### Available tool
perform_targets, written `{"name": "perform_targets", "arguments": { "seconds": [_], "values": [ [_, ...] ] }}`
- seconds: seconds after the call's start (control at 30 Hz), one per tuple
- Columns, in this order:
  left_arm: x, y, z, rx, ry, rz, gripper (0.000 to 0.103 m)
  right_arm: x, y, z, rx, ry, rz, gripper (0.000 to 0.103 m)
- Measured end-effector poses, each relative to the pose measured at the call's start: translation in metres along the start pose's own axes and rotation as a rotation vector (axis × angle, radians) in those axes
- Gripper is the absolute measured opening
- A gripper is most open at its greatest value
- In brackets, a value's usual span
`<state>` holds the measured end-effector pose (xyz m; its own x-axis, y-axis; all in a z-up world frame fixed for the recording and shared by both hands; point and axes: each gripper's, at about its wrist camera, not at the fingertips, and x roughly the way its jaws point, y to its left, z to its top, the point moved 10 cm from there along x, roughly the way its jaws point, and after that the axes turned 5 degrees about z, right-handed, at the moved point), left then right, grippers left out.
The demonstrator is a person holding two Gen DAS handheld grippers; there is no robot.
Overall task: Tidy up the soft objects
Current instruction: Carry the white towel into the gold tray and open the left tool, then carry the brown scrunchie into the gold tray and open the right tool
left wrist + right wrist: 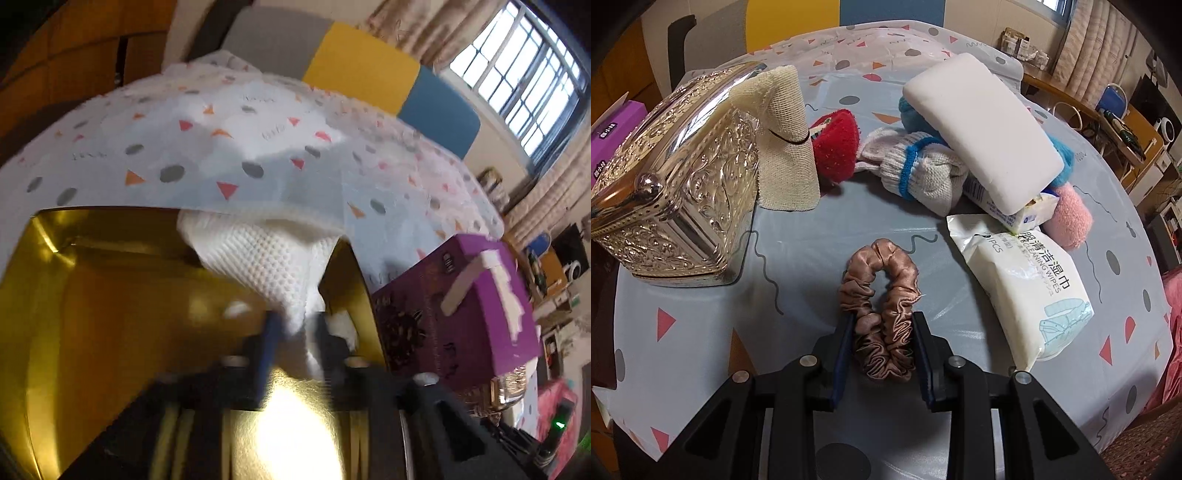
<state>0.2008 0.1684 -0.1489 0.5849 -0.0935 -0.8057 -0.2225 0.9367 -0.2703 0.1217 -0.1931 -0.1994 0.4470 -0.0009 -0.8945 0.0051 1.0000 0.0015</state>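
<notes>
While the left gripper (295,332) hung over the gold box (110,295), its jaws parted around a white knit cloth (266,258) draped at the 12 o'clock rim; releasing well inside seemed wise. Right gripper (881,343): jaws clenched on the brown scrunchie (879,295) on the tabletop (701,350). Silver box (676,184) at 10 o'clock, wipes pack (1027,288) at 2 o'clock crowding the lift.

A counter cloth (798,254) of pale grey plastic printed with triangles and dots covers the counter. Towards two o'clock, a barred window (524,74) sits beside beige curtains (417,29); a cluttered wooden desk (1108,122) stands nearby.
</notes>
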Motion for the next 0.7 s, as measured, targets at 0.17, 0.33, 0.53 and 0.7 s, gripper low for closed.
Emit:
{"name": "perform_targets", "arguments": {
  "seconds": [0.17, 0.33, 0.53, 0.7],
  "values": [
    [-0.014, -0.002, 0.001, -0.002, -0.025, 0.009, 0.051, 0.001, 0.0, -0.002, 0.003, -0.007, 0.0, 0.03],
    [-0.038, -0.004, -0.011, 0.03, -0.07, 0.02, 0.058, 0.001, -0.002, -0.002, 0.006, -0.007, 0.001, 0.03],
    [-0.065, -0.004, -0.034, 0.061, -0.086, 0.046, 0.058, -0.001, -0.001, -0.003, 0.006, -0.026, -0.005, 0.03],
    [-0.085, -0.002, -0.048, 0.101, -0.126, 0.102, 0.061, -0.004, -0.001, -0.004, 0.012, -0.031, 0.01, 0.025]
  ]
}}
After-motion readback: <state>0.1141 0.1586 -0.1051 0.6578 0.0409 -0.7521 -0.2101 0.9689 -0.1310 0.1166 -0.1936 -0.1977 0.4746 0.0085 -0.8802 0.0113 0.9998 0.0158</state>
